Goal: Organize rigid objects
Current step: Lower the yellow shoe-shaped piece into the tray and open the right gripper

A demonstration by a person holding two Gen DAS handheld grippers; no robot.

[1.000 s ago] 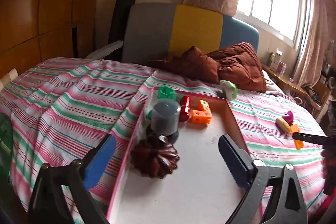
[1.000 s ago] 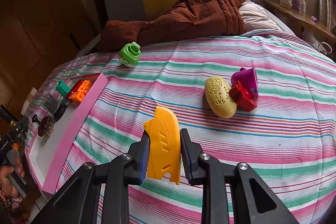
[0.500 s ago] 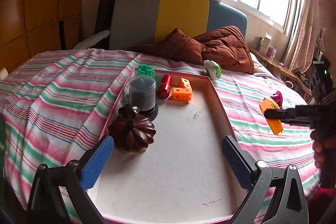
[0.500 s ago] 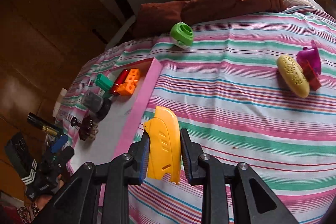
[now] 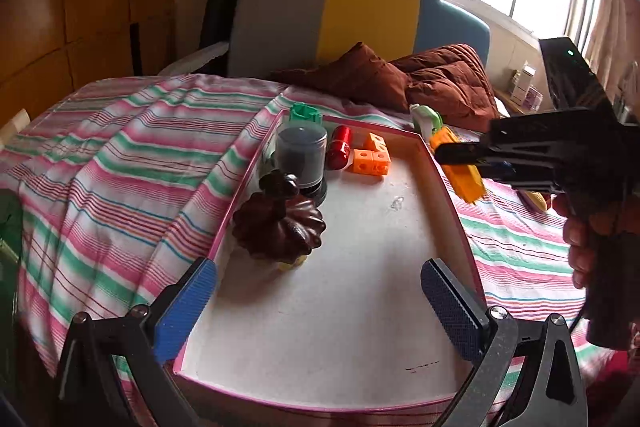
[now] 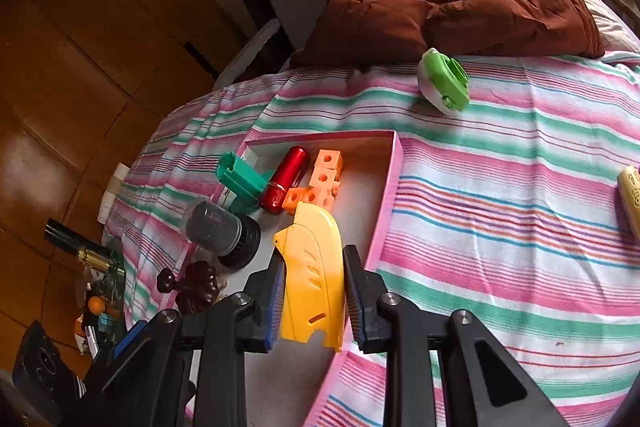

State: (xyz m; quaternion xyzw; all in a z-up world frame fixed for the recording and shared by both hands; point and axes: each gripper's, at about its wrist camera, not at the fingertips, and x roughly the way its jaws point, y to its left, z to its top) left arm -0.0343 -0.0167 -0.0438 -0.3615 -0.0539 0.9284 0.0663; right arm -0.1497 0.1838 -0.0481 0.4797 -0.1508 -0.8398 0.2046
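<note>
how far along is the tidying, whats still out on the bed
Done: red cylinder, orange blocks, grey jar and brown piece sit in the pink tray. In hand: right gripper holds the yellow piece at the tray. Left: green-white toy, yellow oval.

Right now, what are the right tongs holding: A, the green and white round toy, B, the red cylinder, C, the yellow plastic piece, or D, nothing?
C: the right tongs are clamped on both sides of the yellow plastic piece, at the pink-rimmed tray, while the red cylinder lies in the tray and the green and white round toy sits on the bedsheet.
</note>
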